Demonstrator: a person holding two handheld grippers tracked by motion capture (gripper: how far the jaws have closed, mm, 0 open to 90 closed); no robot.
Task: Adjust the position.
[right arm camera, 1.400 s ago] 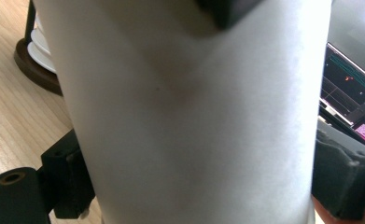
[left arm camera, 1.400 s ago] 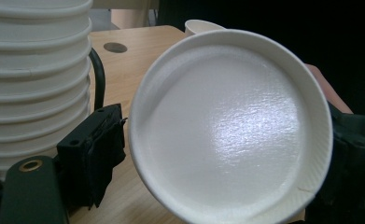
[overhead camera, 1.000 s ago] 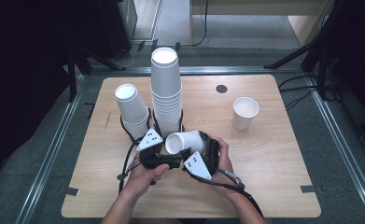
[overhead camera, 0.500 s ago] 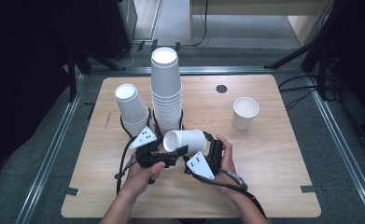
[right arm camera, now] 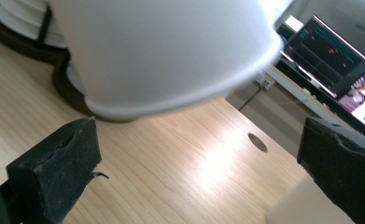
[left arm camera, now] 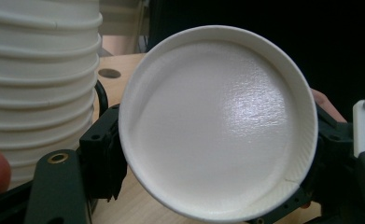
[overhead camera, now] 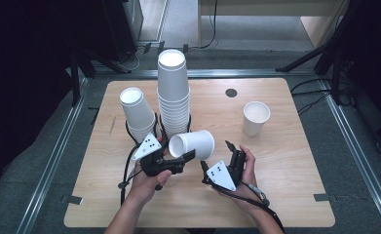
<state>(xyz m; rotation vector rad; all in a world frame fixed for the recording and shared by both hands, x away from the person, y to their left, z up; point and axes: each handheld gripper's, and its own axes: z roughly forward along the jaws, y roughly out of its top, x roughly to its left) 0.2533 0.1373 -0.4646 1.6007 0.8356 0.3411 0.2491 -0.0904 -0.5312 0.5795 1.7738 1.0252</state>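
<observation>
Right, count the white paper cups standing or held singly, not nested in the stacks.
2. One upright white paper cup stands at the table's far right; one lies sideways in the left gripper. The stacks could hide others.

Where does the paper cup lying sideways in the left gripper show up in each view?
High view: held cup lies on its side at centre, just in front of the tall cup stack.
Left gripper view: cup's round base faces the camera, between the jaws.
Right gripper view: cup's blurred wall and rim span the top.
Shared landmark: the tall cup stack.
</observation>
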